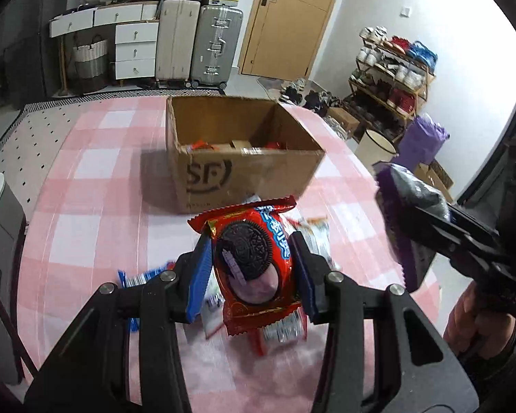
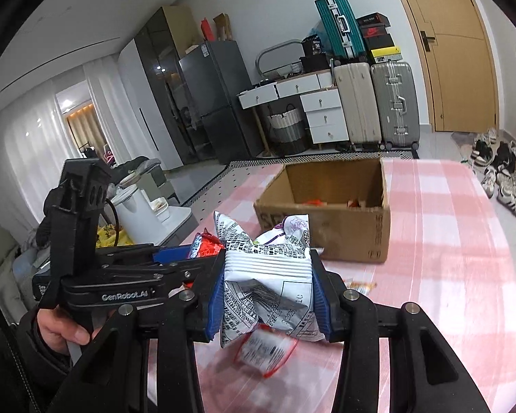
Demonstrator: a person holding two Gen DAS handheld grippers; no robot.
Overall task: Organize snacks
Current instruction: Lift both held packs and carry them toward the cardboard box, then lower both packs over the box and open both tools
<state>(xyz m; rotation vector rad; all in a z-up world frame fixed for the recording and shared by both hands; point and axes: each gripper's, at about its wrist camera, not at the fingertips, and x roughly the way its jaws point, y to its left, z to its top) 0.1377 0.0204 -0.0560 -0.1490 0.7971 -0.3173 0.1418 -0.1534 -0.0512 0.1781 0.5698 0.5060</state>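
— Left wrist view first: what sits between the jaws?
— The left gripper (image 1: 254,268) is clamped on a red cookie packet (image 1: 254,261) in the lower middle of the frame. Both blue pads (image 1: 199,275) press its sides, and the packet stands upright between them, its crimped top edge rising past the fingertips.
— And beneath it?
— More loose snack packets (image 1: 285,330) lie blurred on the pink checked table (image 1: 96,206). An open cardboard box (image 1: 237,158) stands at upper centre, beyond the packet, with a few wrappers visible inside. At the right edge, the right gripper (image 1: 406,237) shows side-on, carrying a purple-edged bag.
— Right wrist view?
— The right gripper (image 2: 266,292) holds a white snack bag (image 2: 265,275) printed with black text, low in the middle of the frame. Its jaws pinch the bag's middle so that it bulges above and below them. A small red-edged packet (image 2: 265,351) lies blurred on the table under it.
— The box?
— Upper right of centre (image 2: 326,227), apart from the bag. At left, a hand (image 2: 60,327) grips the left gripper (image 2: 189,258), with a bit of red packet at its tip.
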